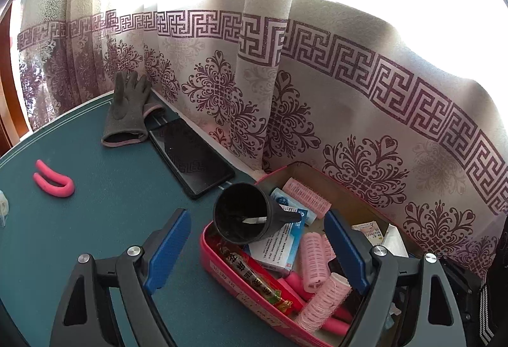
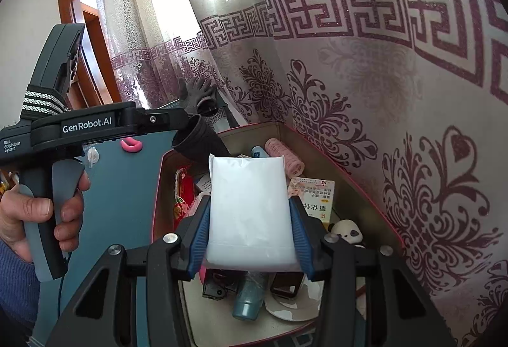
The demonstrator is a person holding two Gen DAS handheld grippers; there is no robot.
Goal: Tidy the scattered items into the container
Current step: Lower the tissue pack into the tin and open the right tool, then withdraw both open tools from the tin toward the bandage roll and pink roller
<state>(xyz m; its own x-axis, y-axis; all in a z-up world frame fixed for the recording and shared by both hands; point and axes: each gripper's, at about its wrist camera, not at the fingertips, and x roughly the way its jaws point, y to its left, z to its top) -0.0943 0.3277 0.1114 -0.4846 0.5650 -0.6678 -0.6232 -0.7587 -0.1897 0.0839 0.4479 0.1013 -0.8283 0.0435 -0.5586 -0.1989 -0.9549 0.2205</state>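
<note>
A pink-rimmed tin (image 1: pixel 219 255) holds pink hair rollers (image 1: pixel 306 196), a blue-white medicine box (image 1: pixel 279 248) and a red snack packet (image 1: pixel 254 277). A black funnel (image 1: pixel 244 213) leans on the tin's near corner. It lies ahead of my left gripper (image 1: pixel 257 248), which is open wide and touches nothing. On the teal table lie a pink U-shaped clip (image 1: pixel 54 180), a grey glove (image 1: pixel 127 112) and a black phone (image 1: pixel 190 156). My right gripper (image 2: pixel 250 201) is shut on a white packet (image 2: pixel 250 220), held above the tin (image 2: pixel 158 188).
A patterned curtain (image 1: pixel 365 112) hangs close behind the table and the tin. A hand (image 2: pixel 47 210) holds the left tool at the left of the right wrist view. A small white object (image 1: pixel 3 210) sits at the table's left edge. A panda figure (image 2: pixel 347 231) and a teal bottle (image 2: pixel 249 296) lie in the tin.
</note>
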